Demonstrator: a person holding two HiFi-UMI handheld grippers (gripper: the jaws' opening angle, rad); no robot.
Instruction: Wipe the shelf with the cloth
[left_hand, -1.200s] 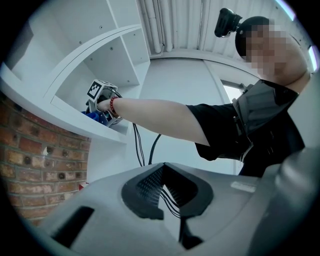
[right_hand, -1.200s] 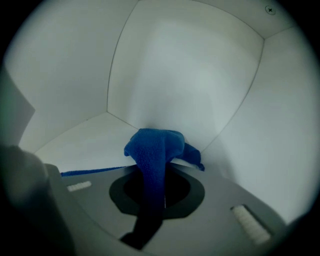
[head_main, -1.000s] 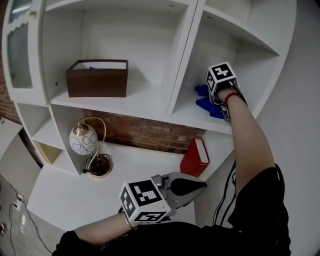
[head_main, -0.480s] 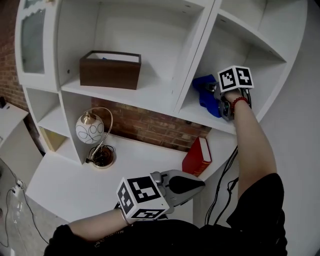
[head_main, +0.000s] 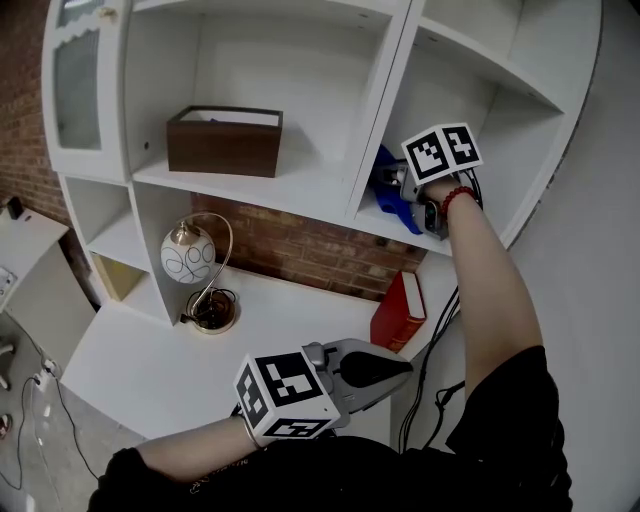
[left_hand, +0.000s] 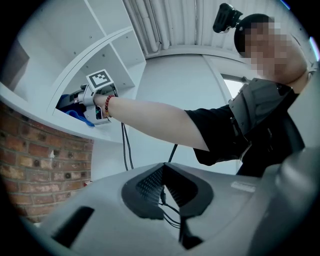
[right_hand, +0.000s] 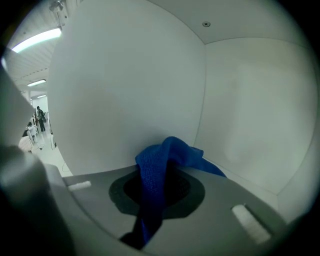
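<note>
Up in the right-hand compartment of the white shelf unit (head_main: 375, 100), we've got the right gripper (head_main: 408, 195) reaching in over the shelf board (head_main: 375, 218). Its jaws are clamped on the blue cloth (head_main: 392, 190). In the right gripper view the cloth (right_hand: 160, 165) is pinched right between the two jaws. A bunched fold sticks up past the tips, and one corner trails off toward the back corner of the compartment. From the head view the cloth sits near the front left of that board, close to the upright divider, with a bit of it draping down toward the front edge. Whether it's pressed flat on the board we can't really tell.

Our left gripper (head_main: 400, 368) hangs low, down near the body and well away from the shelves. Its jaws are together with nothing between them, and the left gripper view (left_hand: 162, 187) shows only a sliver of a gap at the tips. That same view catches the cloth (left_hand: 75, 112) far off on the shelf.

Other stuff around: a brown box (head_main: 225, 142) in the compartment to the left, a round-shaded lamp (head_main: 190, 255) on the lower surface, and a red book (head_main: 400, 310) leaning below the right compartment. A brick wall (head_main: 290, 250) shows behind them.
</note>
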